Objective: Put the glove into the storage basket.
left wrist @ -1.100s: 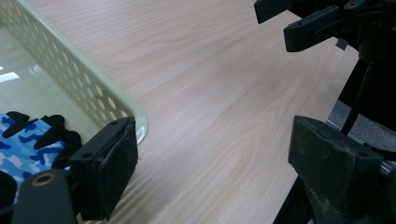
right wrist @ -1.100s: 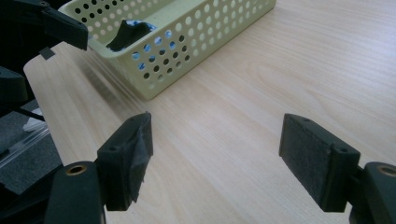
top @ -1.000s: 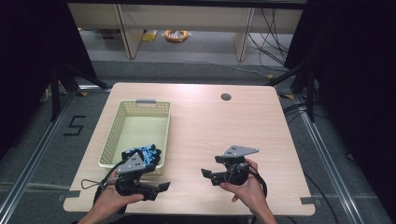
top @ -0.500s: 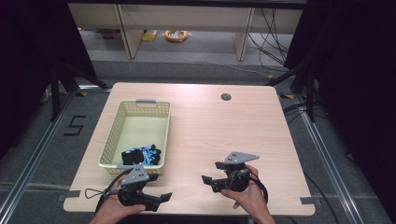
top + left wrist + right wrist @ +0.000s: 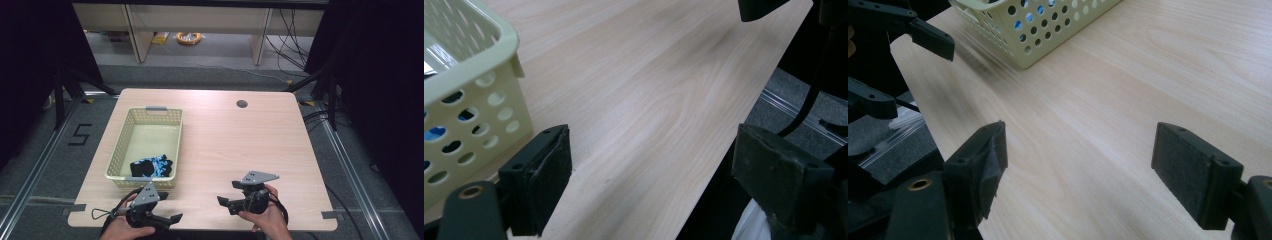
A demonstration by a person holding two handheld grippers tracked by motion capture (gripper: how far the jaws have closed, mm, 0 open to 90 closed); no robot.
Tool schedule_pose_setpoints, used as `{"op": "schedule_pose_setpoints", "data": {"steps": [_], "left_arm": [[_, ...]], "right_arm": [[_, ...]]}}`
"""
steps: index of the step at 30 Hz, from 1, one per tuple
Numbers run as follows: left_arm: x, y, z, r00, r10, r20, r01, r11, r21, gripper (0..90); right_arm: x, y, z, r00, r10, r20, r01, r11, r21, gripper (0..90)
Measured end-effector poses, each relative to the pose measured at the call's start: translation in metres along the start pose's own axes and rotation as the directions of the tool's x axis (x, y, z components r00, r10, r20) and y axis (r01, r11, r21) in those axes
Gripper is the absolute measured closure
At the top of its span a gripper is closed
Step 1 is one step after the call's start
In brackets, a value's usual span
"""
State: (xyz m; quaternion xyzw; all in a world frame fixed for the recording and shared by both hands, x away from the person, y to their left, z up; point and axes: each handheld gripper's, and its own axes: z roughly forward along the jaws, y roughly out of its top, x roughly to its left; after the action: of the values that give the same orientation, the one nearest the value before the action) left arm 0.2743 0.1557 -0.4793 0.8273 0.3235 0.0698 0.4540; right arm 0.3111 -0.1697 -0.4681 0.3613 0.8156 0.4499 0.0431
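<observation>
both grippers parked low at the near edge of the table, each held in a hand and neither carrying anything. left gripper spread wide, jaws well apart over bare wood and the table's lip in the left gripper view, nothing between the pads. right gripper likewise released, pads far apart above the tabletop in its own view, pointing across toward the left one. dark glove with blue patches lying crumpled inside the pale yellow basket, at its near end, close against the front wall; blue glimpsed through the basket's holes from both gripper views. judging from that, looks like the deposit is done and little remains but to keep clear. risks from here: left gripper sits just beside the basket's near corner, so a careless swing or lift could clip the rim and shove or tip the light basket, shifting the glove. cable looped near the left hand could snag on the table edge or drag under the basket when pulled. left gripper also hangs partly over the table's near edge, so a drop there would send it off toward the floor. grippers facing each other near the middle could knock jaws if both swing inward together. cannot tell whether any glove fabric drapes over the rim
</observation>
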Motion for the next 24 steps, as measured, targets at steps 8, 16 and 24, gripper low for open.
{"op": "schedule_pose_setpoints", "data": {"steps": [8,16,24], "left_arm": [[-0.002,-0.01,0.004,0.9999,0.016,-0.006,-0.016,0.9992,0.038,15.5],[-0.006,-0.021,0.009,0.9993,0.033,-0.019,-0.031,0.9961,0.082,15.5],[-0.008,-0.026,0.009,0.9968,0.071,-0.037,-0.066,0.9917,0.11,15.5]], "right_arm": [[0.005,-0.011,0.001,0.9994,-0.03,0.019,0.03,0.999,0.027,21.6],[0.014,-0.019,0.0,0.9973,-0.071,0.02,0.07,0.996,0.049,21.1],[0.021,-0.031,0.001,0.995,-0.094,0.033,0.092,0.993,0.081,20.8]]}}
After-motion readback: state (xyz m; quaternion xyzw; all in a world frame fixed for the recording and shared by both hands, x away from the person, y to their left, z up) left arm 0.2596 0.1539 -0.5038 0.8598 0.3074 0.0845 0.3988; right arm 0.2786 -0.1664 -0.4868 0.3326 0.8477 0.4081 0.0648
